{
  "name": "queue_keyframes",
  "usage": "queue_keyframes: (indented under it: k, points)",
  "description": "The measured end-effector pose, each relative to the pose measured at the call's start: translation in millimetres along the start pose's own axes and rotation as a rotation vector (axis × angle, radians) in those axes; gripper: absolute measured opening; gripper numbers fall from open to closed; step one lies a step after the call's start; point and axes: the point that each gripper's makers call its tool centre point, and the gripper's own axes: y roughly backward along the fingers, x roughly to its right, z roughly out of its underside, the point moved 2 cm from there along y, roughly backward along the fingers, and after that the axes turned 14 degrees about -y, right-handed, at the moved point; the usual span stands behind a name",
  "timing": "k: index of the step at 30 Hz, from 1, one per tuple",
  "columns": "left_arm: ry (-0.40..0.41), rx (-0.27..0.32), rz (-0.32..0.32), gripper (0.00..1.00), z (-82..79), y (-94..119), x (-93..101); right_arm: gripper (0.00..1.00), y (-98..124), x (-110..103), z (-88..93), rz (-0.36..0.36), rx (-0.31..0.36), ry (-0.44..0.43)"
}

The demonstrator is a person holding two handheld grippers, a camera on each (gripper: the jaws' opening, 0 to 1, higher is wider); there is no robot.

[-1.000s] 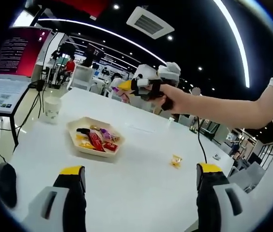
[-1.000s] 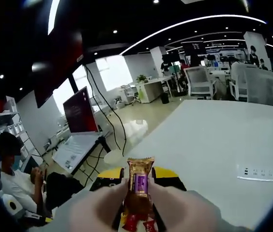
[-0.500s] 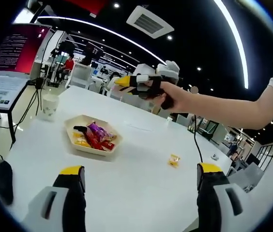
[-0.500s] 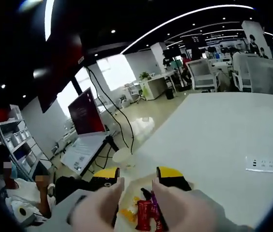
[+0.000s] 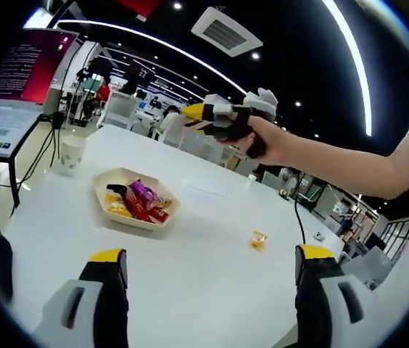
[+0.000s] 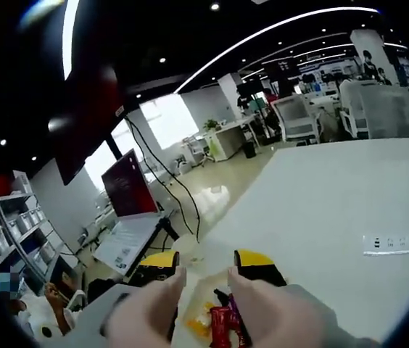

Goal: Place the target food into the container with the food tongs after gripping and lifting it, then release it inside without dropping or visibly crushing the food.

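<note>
A cream hexagonal tray [image 5: 112, 183] sits on the white table [image 5: 212, 210] and holds several wrapped candies, with a purple-and-gold one [image 5: 141, 192] lying on top. A single yellow candy [image 5: 257, 239] rests on the table to the tray's right. My left gripper [image 5: 211, 254] stands open low over the near table, with nothing between its fingers. A hand holds my right gripper [image 5: 196, 112] in the air above and beyond the tray. In the right gripper view that gripper [image 6: 206, 259] is open and empty, with the red and purple candies [image 6: 222, 322] in the tray [image 6: 203, 288] below it.
A paper cup [image 5: 70, 154] stands at the table's far left corner. A red display board [image 5: 23, 72] on a stand, with cables, is beyond the left edge. A power strip [image 6: 397, 243] lies on the table to the right. Office chairs and desks are far behind.
The right gripper held a gold-and-purple candy a second ago; it opened, the candy now lies in the tray, and the gripper has risen slightly. The left gripper stayed open.
</note>
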Motion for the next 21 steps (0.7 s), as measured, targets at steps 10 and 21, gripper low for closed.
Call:
queue_keyframes:
  k: [10,21]
  points:
    - [-0.012,0.003,0.021,0.97,-6.9,-5.7,3.7,0.3,7.2,-1.7,-3.6,0.011,0.002,0.052]
    - [-0.011,-0.009,0.029,0.97,0.6,-5.3,5.5,0.29,11.5,-0.4,6.8,0.014,-0.018,0.096]
